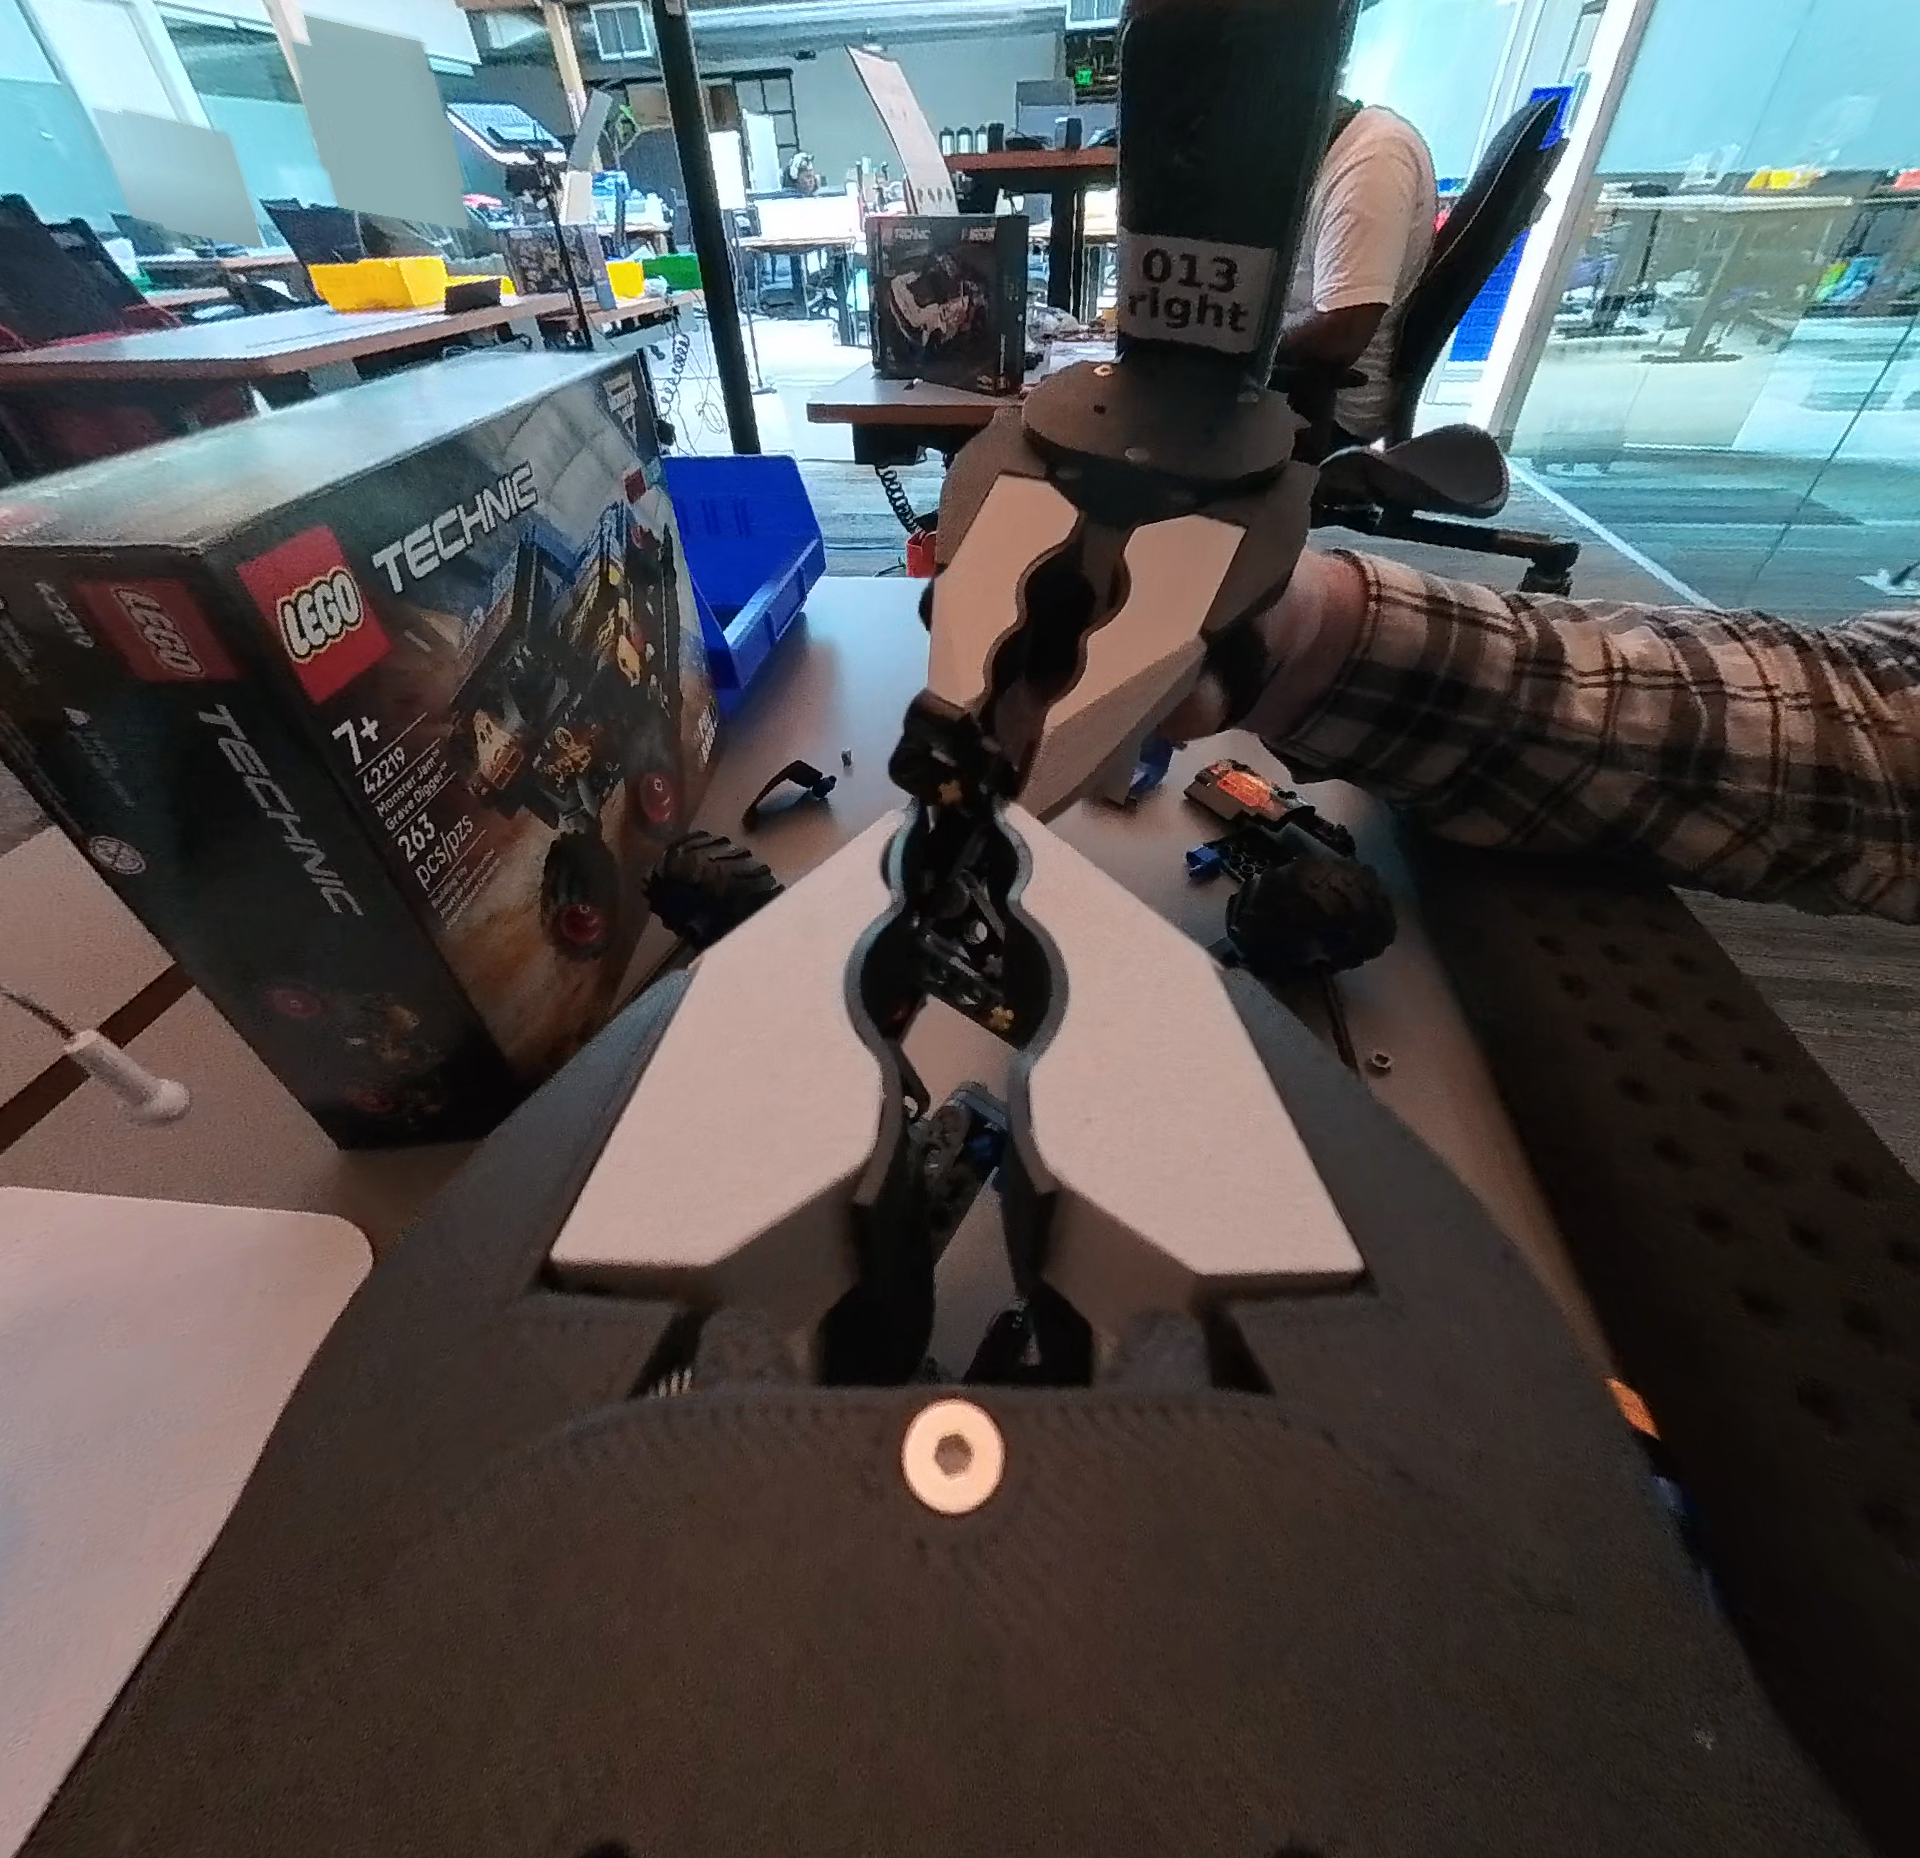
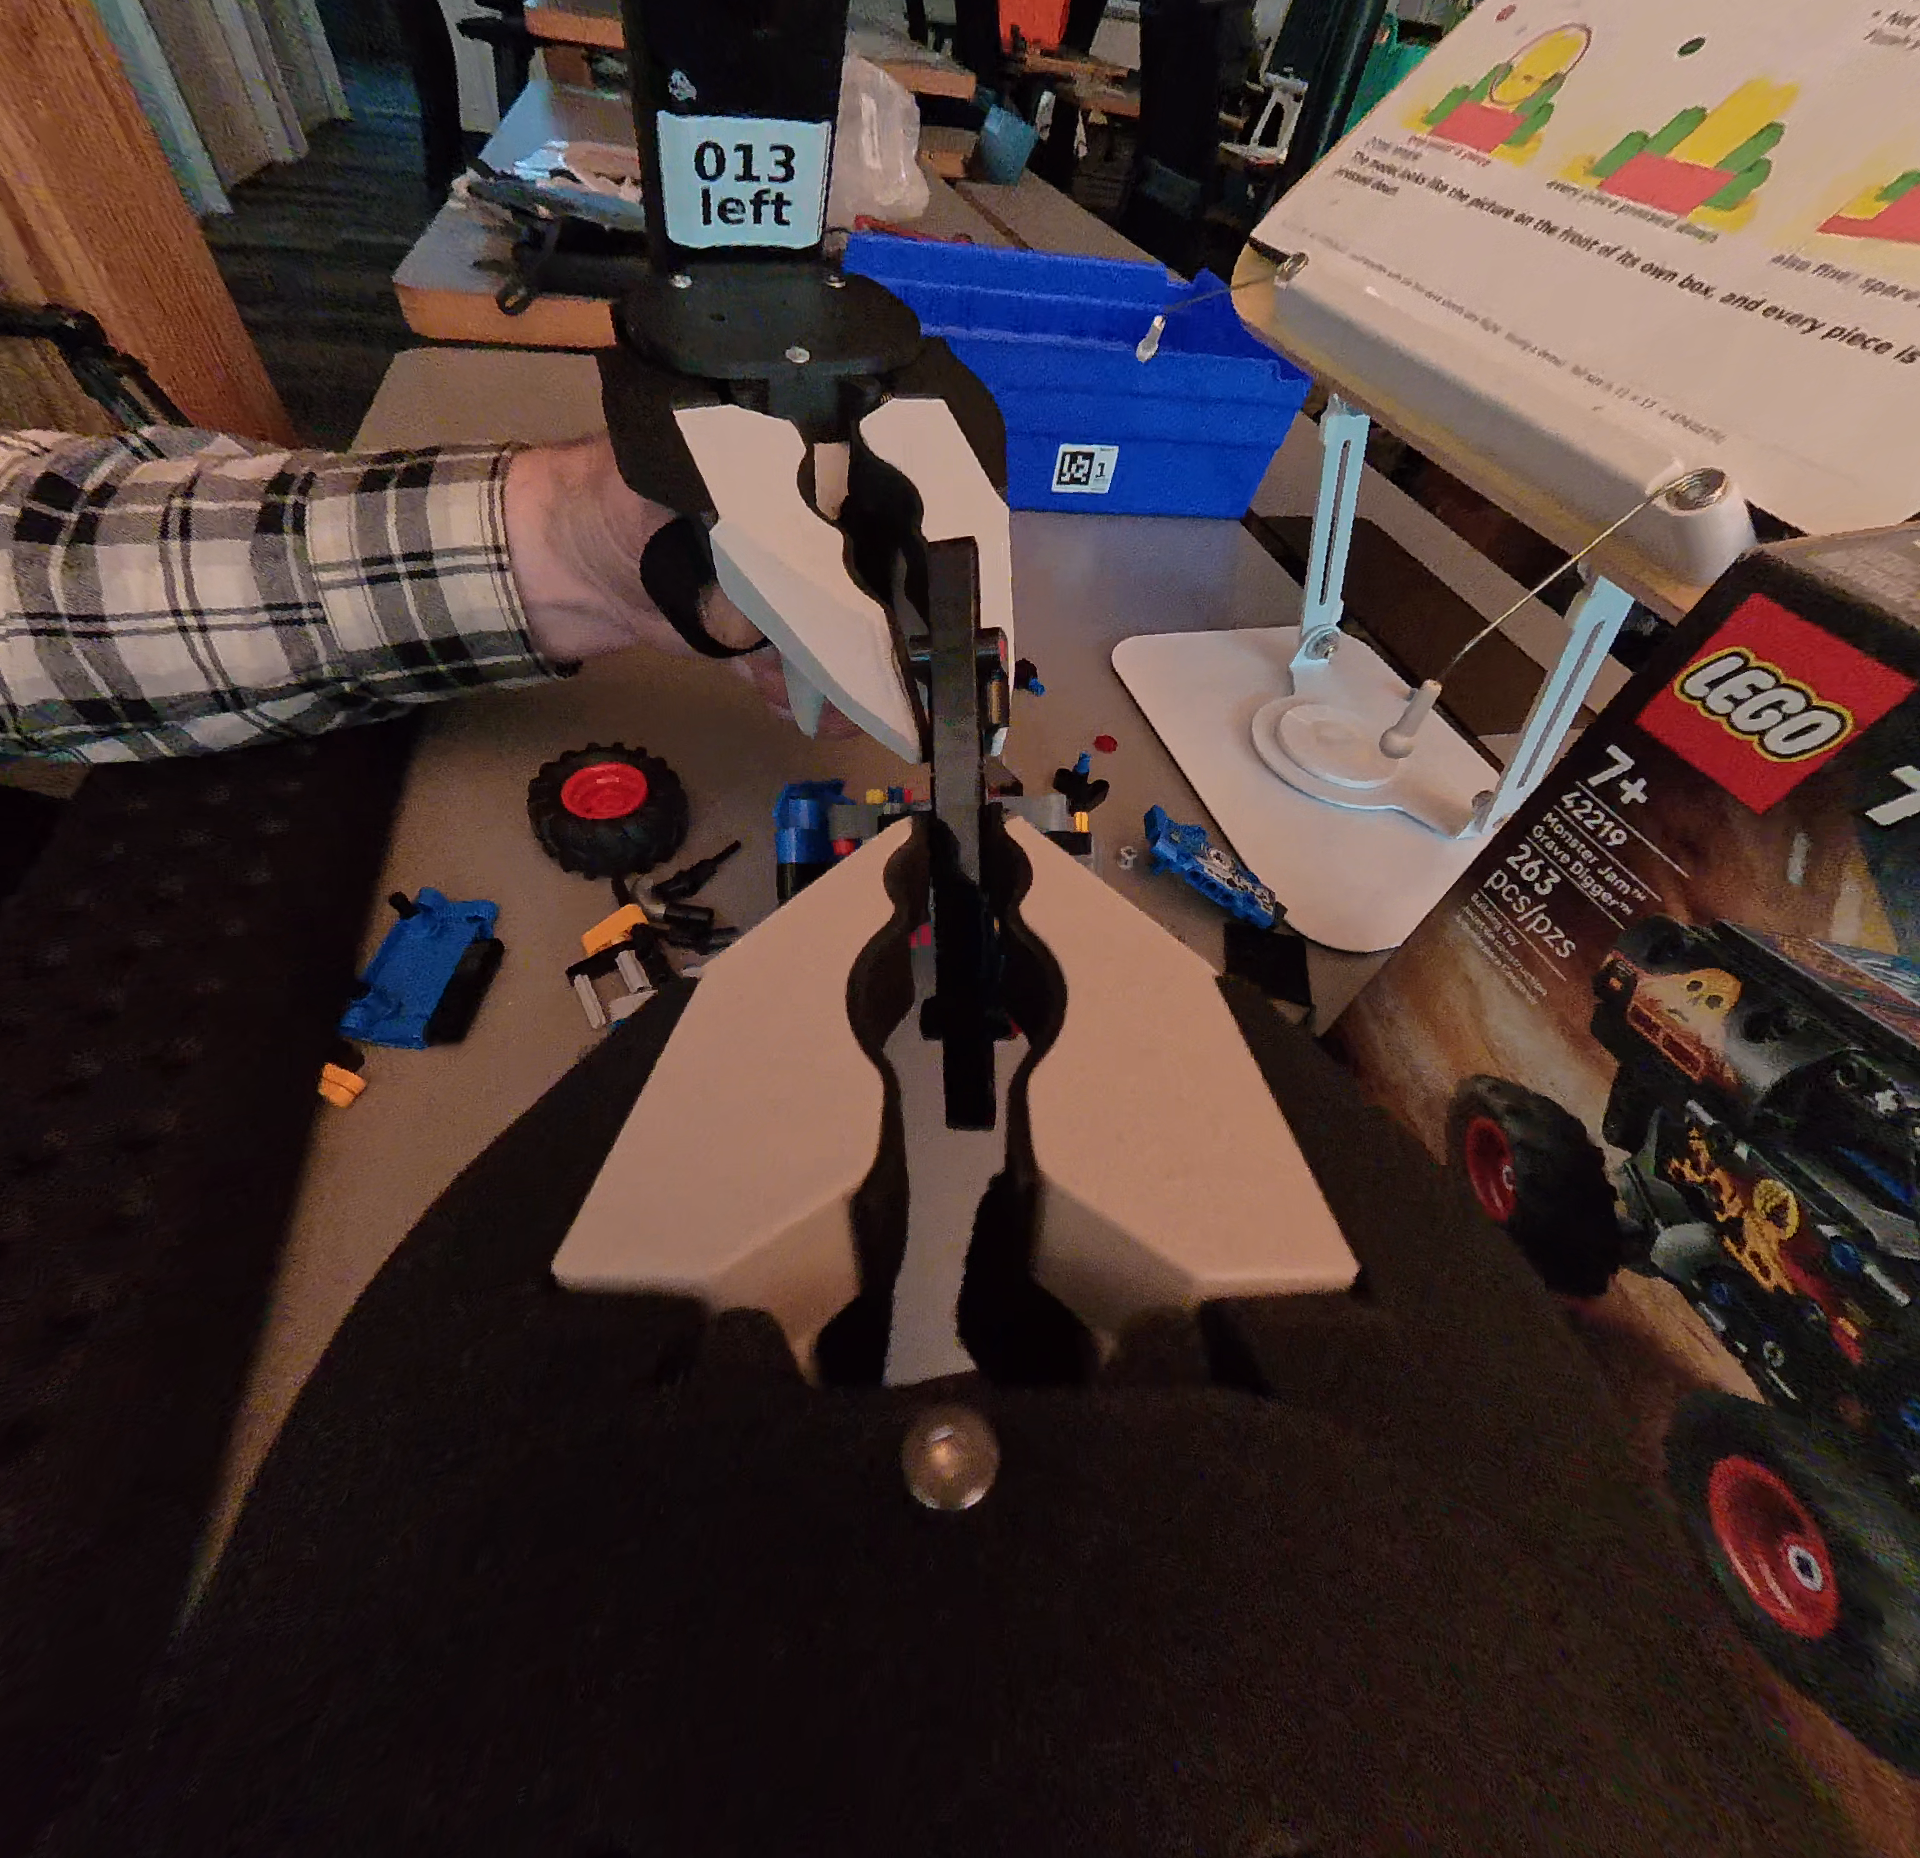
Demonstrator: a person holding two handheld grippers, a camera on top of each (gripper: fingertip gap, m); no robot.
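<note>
An open workshop with desks, a glass wall and office chairs lies behind a grey table (image 1: 831,645).

Left wrist view: The left gripper (image 1: 951,832) has its 2 white fingers pressed in on a black toy frame (image 1: 961,935), a partly built assembly of black beams that runs up through the gap between them. The right gripper (image 1: 961,759) reaches in from above and opposite, its tips pinching the upper end of the same frame. A hand in a plaid sleeve (image 1: 1621,738) holds it. A toy set box (image 1: 343,728) stands just left of the grippers, with a blue bin (image 1: 748,561) behind it. 2 loose black tyres (image 1: 712,883) lie on the table near the fingertips, 1 on each side.

Right wrist view: The right gripper (image 2: 956,832) is clamped on the black frame (image 2: 961,977), which stands upright between its fingers. The left gripper (image 2: 940,748) grips the same frame from the far side. On the table (image 2: 1143,582) lie a wheel with a red hub (image 2: 608,806), a blue block (image 2: 421,967) and small scattered parts. A white stand (image 2: 1320,759) carrying an instruction sheet is to the right, beside the box (image 2: 1714,1081). The blue bin (image 2: 1081,374) sits at the back.
</note>
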